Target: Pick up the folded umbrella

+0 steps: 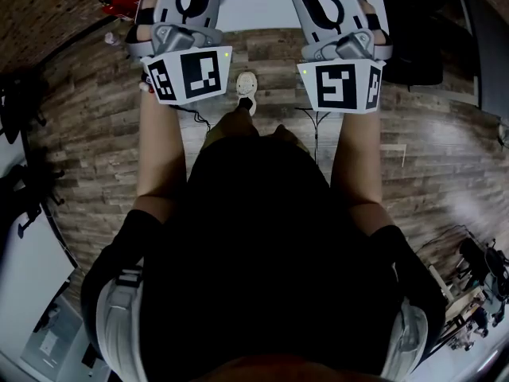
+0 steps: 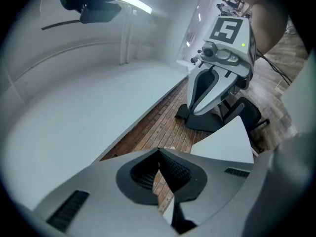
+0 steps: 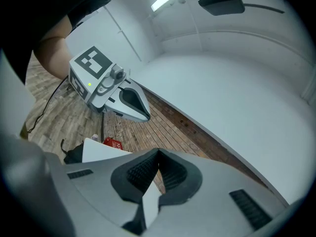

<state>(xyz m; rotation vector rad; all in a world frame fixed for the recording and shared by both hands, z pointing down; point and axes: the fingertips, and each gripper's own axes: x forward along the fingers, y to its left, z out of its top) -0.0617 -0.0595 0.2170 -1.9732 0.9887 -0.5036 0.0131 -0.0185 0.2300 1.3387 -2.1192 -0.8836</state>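
While I hold both tools at the edge of the white tabletop [image 1: 258, 2], my left gripper [image 2: 159, 153] and right gripper [image 3: 158, 154] keep their fingers clenched together on nothing. Each marker cube [image 1: 189, 74] bears black-and-white squares. Beside the tabletop runs a wood-plank floor [image 1: 95, 134]. The folded umbrella shows in no view.

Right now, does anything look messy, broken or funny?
Nothing looks spilled or broken. The left gripper and right gripper are both shut and empty, over the wooden floor near a white table. Only oddity: no folded umbrella shows in any view.
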